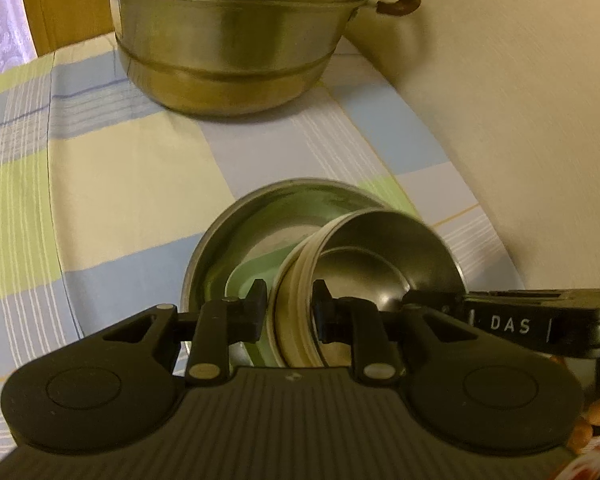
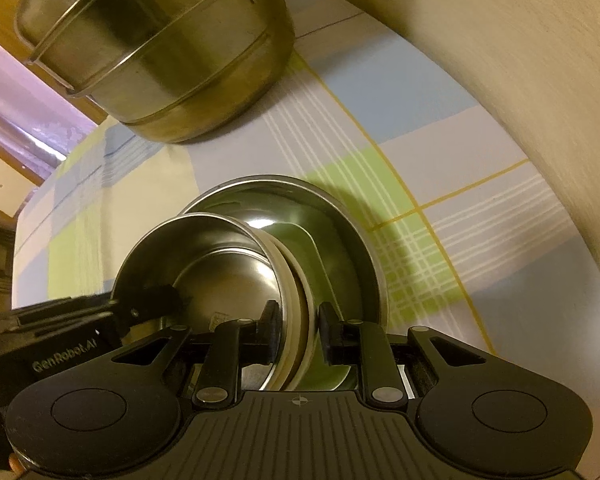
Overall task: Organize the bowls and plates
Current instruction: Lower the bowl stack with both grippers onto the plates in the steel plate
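A small steel bowl with a cream outer band point(image 1: 384, 256) is held tilted over a larger steel bowl point(image 1: 256, 220) that rests on the checked cloth. My left gripper point(image 1: 290, 308) is shut on the small bowl's left rim. My right gripper point(image 2: 298, 330) is shut on the opposite rim of the same small bowl point(image 2: 220, 272); its body shows at the right of the left wrist view point(image 1: 540, 320). The large bowl point(image 2: 340, 220) holds a pale green plate point(image 2: 312, 256) inside. The small bowl's underside is hidden.
A big stacked steel steamer pot with brown handles point(image 1: 236, 40) stands at the back of the table; it also shows in the right wrist view point(image 2: 160, 48). A cream wall point(image 1: 520, 100) curves along the right. The checked tablecloth point(image 1: 100, 160) spreads to the left.
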Tool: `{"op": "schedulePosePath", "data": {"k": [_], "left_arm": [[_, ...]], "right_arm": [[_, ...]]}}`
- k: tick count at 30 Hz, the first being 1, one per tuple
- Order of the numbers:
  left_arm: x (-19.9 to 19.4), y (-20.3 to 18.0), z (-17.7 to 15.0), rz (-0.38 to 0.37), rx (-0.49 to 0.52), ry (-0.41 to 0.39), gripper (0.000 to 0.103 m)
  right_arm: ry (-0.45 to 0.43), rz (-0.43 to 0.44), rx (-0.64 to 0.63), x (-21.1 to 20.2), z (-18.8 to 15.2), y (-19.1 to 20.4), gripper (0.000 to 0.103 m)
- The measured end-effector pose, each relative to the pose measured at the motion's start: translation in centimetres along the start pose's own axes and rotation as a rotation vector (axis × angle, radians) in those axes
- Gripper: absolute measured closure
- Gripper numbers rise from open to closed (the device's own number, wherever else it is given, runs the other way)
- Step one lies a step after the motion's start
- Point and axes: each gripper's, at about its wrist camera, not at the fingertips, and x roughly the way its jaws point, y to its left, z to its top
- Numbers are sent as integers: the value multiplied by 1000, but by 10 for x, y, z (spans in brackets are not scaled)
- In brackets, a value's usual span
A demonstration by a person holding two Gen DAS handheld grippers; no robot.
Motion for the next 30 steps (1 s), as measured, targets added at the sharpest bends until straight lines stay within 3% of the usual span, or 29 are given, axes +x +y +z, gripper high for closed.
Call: {"op": "schedulePosePath", "data": {"k": [10, 16, 18, 20, 30], "left_arm": [[-29, 0, -2, -45, -8, -62, 83], [-29, 2, -9, -50, -14, -50, 83], [-27, 3, -10, -51, -20, -44, 84], [-27, 4, -12, -74, -20, -40, 91], [-26, 6, -16, -66, -20, -16, 91]], "right_arm": [[-89, 64, 26, -29, -11, -6, 79], [-118, 79, 48, -33, -24, -7, 79], [-125, 78, 53, -32, -27, -7, 80], [-131, 77, 45, -33, -28, -6, 88], [-127, 28, -23, -36, -21, 9, 90]]}}
